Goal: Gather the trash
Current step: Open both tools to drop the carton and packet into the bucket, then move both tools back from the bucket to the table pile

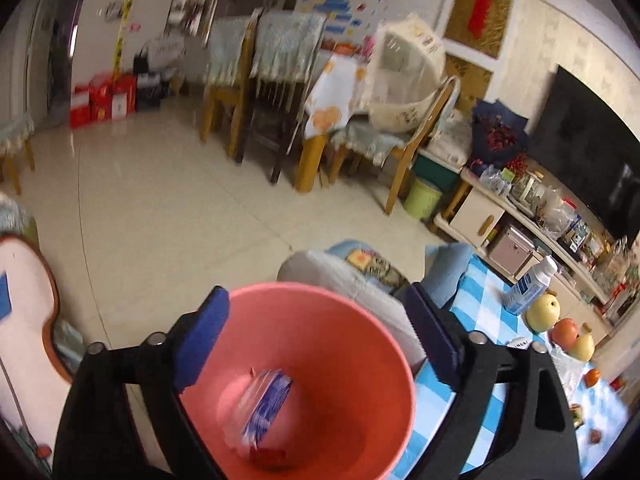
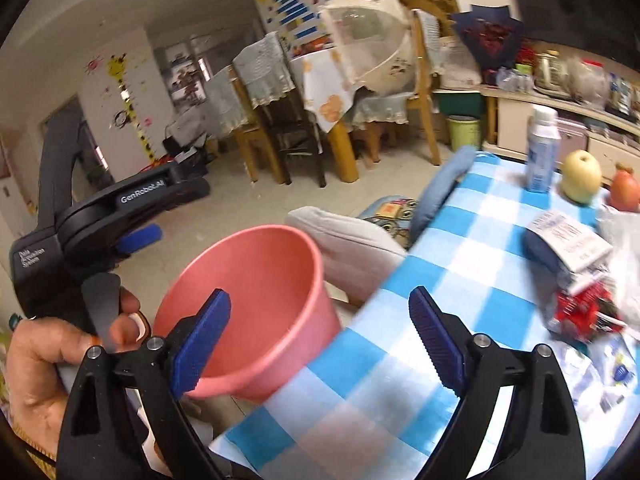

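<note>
The left tongs (image 1: 316,344) stand spread wide above the pink bin (image 1: 316,380), with nothing between their blue pads; the bin sits on the floor just beside the near left edge of the worktop (image 1: 472,312), which is covered in a blue-and-white checked cloth. Inside the bin lies a blurred blue-and-white wrapper (image 1: 268,408) with a small red piece (image 1: 268,457) near it at the bottom. The right tongs (image 2: 320,340) are likewise spread and empty, set over the worktop's left edge with the bin to their left. In the right wrist view, a hand (image 2: 44,364) grips the left tool at the far left. On the worktop's right side lie a crumpled red wrapper (image 2: 584,312) and a blue-and-white packet (image 2: 568,240); farther off stand a white bottle (image 2: 540,152), a yellow pear (image 2: 580,176) and an orange fruit (image 2: 626,190).
</note>
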The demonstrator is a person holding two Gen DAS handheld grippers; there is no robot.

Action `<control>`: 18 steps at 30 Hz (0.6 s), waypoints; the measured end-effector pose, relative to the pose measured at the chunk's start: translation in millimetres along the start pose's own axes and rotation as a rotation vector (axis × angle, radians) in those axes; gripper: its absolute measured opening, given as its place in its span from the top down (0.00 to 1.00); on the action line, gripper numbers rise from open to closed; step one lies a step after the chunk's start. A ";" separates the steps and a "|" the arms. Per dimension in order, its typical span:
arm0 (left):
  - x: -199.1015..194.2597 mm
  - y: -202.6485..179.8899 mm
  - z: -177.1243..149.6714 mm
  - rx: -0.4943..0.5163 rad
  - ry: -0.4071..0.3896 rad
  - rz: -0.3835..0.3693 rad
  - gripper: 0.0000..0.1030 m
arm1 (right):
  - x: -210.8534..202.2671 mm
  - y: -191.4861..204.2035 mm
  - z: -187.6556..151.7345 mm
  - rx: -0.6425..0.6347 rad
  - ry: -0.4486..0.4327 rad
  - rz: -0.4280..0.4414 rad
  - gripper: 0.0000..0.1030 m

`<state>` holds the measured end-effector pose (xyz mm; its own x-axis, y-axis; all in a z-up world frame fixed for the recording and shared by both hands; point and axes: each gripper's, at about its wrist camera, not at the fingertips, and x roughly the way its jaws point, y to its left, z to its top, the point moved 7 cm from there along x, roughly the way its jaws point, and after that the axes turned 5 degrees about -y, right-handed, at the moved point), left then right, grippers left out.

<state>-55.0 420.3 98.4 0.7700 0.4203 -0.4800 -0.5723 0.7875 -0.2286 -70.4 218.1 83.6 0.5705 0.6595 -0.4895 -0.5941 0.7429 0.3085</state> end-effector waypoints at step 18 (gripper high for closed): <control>-15.7 -151.8 -56.7 0.414 -0.005 -0.302 0.10 | -84.9 -96.2 -37.5 -0.012 -0.046 -0.221 0.08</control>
<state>3.8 268.6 92.6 0.8855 0.1480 -0.4405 -0.1656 0.9862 -0.0015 -83.0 86.3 64.9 0.7124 0.4856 -0.5066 -0.4583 0.8686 0.1882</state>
